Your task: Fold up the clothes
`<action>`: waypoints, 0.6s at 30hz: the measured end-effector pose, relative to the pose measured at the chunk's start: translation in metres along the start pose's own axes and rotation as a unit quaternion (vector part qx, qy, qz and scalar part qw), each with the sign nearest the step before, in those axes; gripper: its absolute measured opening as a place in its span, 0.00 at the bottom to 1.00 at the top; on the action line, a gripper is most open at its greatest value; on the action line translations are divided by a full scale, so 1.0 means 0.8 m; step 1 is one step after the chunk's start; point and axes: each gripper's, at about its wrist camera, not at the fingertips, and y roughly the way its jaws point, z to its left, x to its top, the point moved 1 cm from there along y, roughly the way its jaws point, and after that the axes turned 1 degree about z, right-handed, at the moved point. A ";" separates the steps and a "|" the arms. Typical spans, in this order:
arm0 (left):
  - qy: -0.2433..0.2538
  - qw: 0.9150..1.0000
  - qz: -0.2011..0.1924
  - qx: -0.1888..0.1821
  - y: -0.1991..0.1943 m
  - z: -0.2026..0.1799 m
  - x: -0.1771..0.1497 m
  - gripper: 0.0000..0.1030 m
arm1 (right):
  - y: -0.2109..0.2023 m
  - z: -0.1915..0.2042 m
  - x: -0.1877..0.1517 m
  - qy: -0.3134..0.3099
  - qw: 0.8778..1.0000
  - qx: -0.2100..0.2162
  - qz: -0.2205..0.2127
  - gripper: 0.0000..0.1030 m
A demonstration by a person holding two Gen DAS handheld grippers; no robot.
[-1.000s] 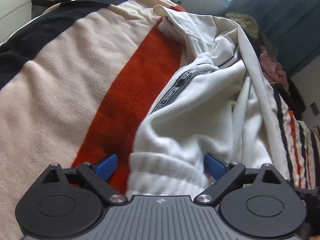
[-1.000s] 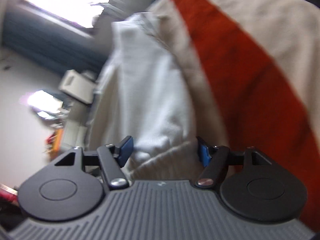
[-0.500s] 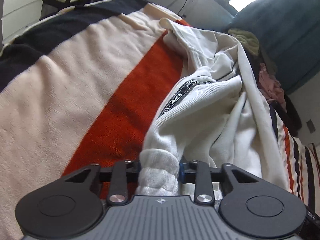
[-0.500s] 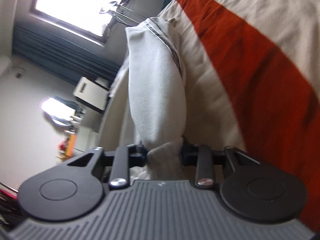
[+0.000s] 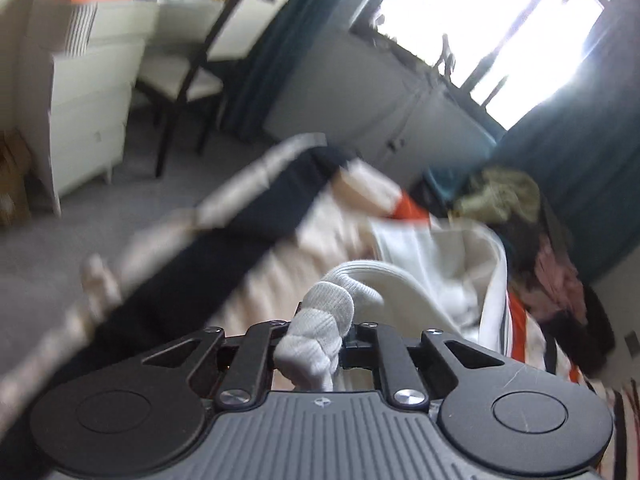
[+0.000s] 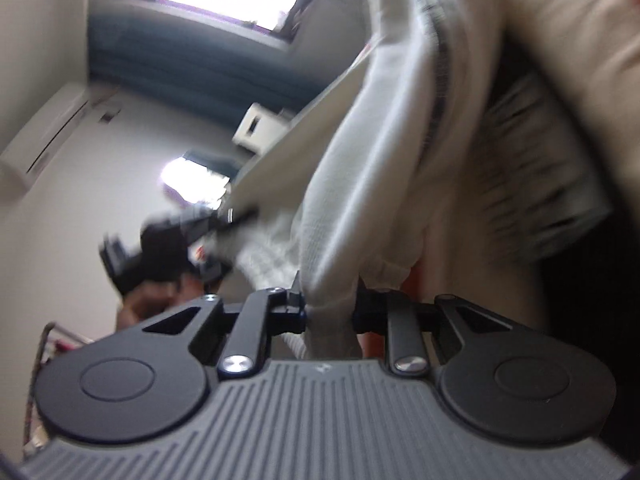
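Both tongs are clamped on bunched ribbed ends of one white garment (image 5: 436,280): the left gripper (image 5: 316,340) pinches a knitted cuff, the right gripper (image 6: 330,306) a gathered edge. The garment hangs lifted above the striped blanket (image 5: 256,240), its far part trailing on the bed. Its long axis seems to run away from the tongs toward the far window side. Risk: thick rolled fabric could slip from a narrow pinch, or the trailing part could snag and twist.
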 end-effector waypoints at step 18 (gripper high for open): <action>0.022 0.989 0.035 0.143 0.255 0.109 0.206 0.17 | 0.375 0.065 0.024 -0.016 0.982 -0.022 0.187 0.25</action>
